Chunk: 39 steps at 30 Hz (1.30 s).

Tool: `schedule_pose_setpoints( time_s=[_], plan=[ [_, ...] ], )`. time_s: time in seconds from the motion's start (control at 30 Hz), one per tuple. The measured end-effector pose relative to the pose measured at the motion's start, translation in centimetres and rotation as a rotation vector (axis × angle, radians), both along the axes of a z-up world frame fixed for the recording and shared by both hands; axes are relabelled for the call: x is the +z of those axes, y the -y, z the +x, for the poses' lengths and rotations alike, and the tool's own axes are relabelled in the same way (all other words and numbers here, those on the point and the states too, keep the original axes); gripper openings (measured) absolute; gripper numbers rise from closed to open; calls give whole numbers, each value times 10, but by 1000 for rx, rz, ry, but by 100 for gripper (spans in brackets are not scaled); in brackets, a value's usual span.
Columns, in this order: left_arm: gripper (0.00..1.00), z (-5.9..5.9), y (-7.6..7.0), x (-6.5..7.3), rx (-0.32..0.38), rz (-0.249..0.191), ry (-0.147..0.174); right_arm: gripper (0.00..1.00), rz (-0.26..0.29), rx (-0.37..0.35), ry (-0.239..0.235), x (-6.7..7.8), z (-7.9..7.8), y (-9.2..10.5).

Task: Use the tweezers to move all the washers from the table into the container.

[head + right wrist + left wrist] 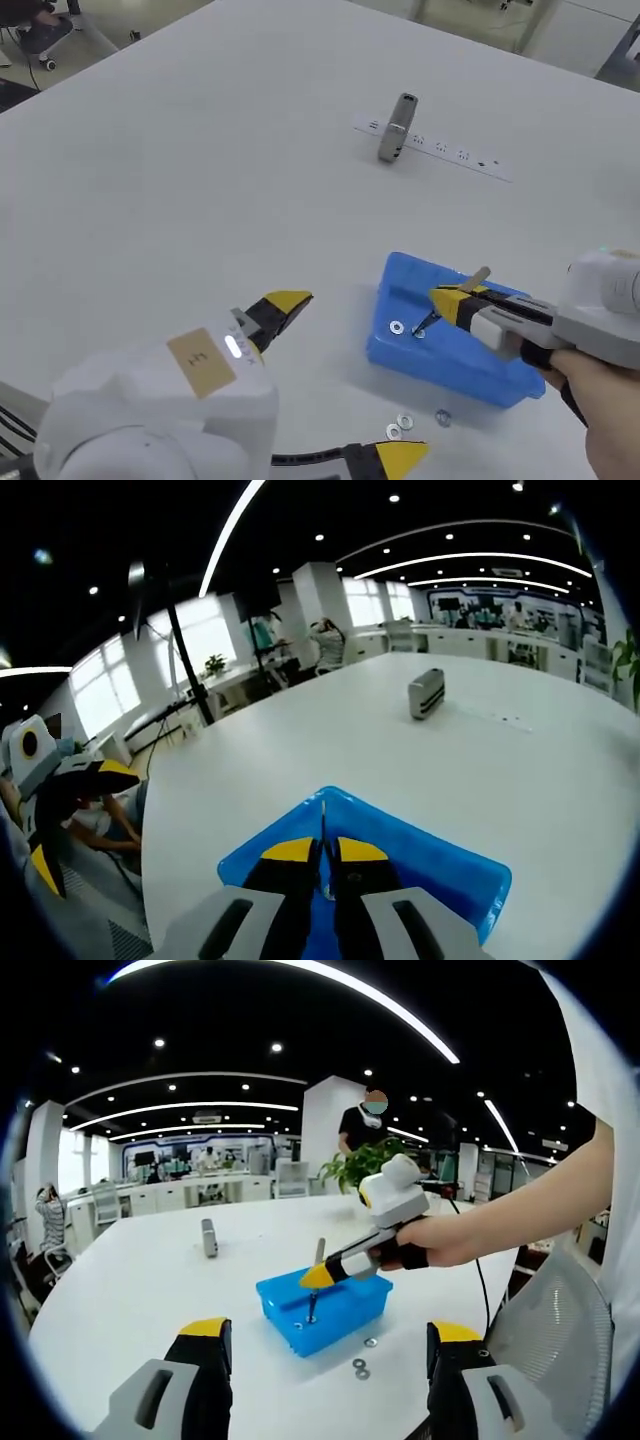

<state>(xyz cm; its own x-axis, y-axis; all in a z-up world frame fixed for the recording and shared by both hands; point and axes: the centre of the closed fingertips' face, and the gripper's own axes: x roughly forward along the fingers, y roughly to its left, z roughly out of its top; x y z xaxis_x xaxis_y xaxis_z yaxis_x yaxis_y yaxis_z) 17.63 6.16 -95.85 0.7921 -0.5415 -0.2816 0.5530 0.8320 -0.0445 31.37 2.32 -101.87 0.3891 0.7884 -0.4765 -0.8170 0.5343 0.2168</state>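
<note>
Between your right tongs point(445, 298), clamped narrow, the tweezers point(428, 322) point down into the blue container point(450, 365), beside one washer point(397, 327). Your left tongs point(345, 378) gape wide, with loose washers point(400, 427) just beside one tip on the table point(200, 180).

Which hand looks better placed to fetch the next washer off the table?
Likely right: the right hand-held gripper is shut on the tweezers above the blue container, with loose washers on the table beside it. The left hand-held gripper is open and empty.

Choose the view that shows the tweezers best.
Head view: the tweezers show both ends, clamped in the right tool over the container. Left gripper view shows them small; right gripper view, edge-on.
</note>
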Motion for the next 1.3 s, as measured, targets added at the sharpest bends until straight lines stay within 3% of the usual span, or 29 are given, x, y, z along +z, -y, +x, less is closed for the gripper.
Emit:
schedule_pose_setpoints(
  time_s=[0.37,0.53,0.8,1.0,1.3],
  plan=[
    [81,0,1,2,-2,-9,5,3,81,-37,28,27,-3,6],
    [81,0,1,1,-2,-6,4,3,147,-58,27,45,-14,9],
    [81,-1,2,1,-13,0,1,3,195,-65,18,64,-41,22],
    [81,-2,3,0,-17,1,-1,3,199,-77,-11,60,-58,35],
    [82,-2,4,-1,-20,0,-10,3,131,-77,-58,29,-73,45]
  ],
)
